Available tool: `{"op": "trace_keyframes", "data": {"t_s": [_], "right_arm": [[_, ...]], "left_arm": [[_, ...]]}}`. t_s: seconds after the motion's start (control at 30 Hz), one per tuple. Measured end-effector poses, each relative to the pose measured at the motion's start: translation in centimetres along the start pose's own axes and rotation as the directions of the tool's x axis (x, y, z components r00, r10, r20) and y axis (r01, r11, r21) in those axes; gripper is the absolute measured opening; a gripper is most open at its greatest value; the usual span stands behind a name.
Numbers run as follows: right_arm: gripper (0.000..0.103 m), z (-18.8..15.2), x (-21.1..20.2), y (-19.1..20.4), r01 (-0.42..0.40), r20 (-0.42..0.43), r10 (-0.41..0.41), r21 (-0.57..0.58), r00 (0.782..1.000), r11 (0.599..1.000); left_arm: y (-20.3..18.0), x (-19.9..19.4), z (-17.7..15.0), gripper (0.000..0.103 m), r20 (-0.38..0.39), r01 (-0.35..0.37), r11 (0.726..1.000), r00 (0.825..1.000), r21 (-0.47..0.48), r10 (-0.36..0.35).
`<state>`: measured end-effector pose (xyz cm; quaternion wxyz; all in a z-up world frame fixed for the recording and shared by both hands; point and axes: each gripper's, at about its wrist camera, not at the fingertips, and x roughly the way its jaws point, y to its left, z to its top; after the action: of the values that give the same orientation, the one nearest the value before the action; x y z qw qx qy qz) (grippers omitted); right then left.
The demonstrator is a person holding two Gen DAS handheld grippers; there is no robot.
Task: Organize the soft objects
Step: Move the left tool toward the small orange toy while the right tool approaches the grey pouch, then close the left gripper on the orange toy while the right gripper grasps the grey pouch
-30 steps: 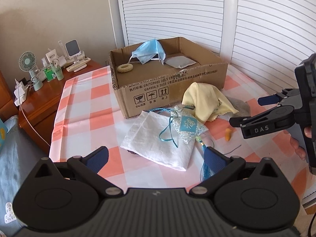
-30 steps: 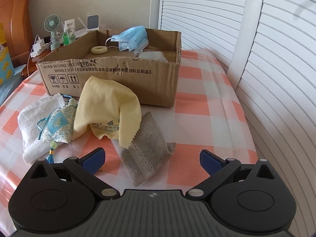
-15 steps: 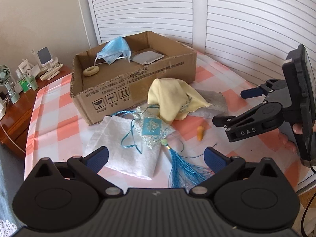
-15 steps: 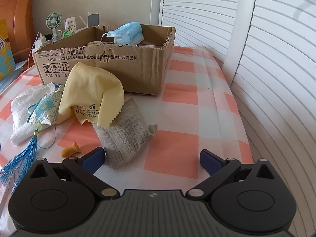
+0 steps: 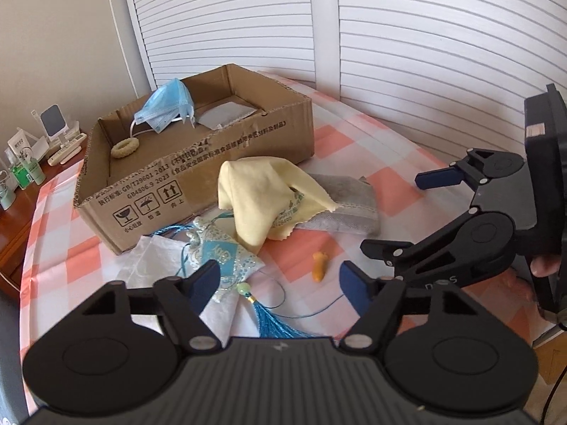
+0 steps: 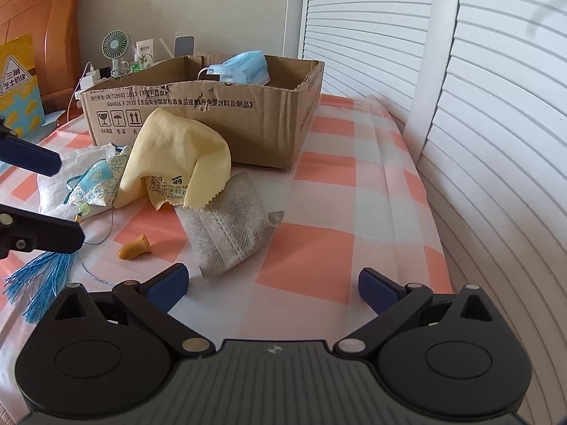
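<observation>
An open cardboard box (image 5: 198, 163) holds a blue face mask (image 5: 166, 109), a cream ring (image 5: 124, 148) and a white pad (image 5: 226, 115). In front of it lie a yellow cloth (image 5: 262, 191), a grey pouch (image 5: 340, 205), a blue-patterned sachet (image 5: 223, 262) with a blue tassel (image 5: 273, 322), a white fabric bag (image 5: 149, 269) and an orange earplug (image 5: 319, 265). My left gripper (image 5: 280, 281) hovers over the tassel cord with its jaws closing on nothing. My right gripper (image 6: 273, 283) stands open just before the grey pouch (image 6: 230, 226), also nothing between its fingers.
The table wears an orange-and-white checked cloth (image 6: 340, 212). White louvred doors (image 6: 478, 124) run close along its right edge. A wooden nightstand (image 5: 21, 212) at the left carries a small fan (image 6: 114, 49), bottles and a phone stand. A wooden headboard (image 6: 53, 17) stands behind.
My left gripper has swung right and closer, over the tassel and earplug, and its jaws have narrowed. The right gripper has crept toward the grey pouch, still open.
</observation>
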<state>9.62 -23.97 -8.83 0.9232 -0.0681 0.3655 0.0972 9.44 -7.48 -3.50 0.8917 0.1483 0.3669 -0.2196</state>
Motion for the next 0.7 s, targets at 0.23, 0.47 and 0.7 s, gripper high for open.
{"op": "trace_keyframes", "data": {"t_s": [0.23, 0.47, 0.7], "right_arm": [[0.103, -0.6, -0.9, 0.0, -0.012, -0.017, 0.011, -0.007, 1.0, 1.0], [0.103, -0.7, -1.0, -0.1, -0.016, -0.02, 0.016, -0.012, 1.0, 1.0], [0.103, -0.7, -0.9, -0.2, -0.022, -0.018, 0.022, -0.017, 1.0, 1.0]], "left_arm": [[-0.9, 1.4, 0.4, 0.038, 0.001, 0.068, 0.998, 0.998, 0.018, -0.068], [-1.2, 3.5, 0.4, 0.034, -0.024, 0.096, 0.995, 0.995, 0.009, -0.096], [-0.9, 4.6, 0.1, 0.016, -0.039, 0.126, 0.992, 0.991, -0.026, -0.127]]}}
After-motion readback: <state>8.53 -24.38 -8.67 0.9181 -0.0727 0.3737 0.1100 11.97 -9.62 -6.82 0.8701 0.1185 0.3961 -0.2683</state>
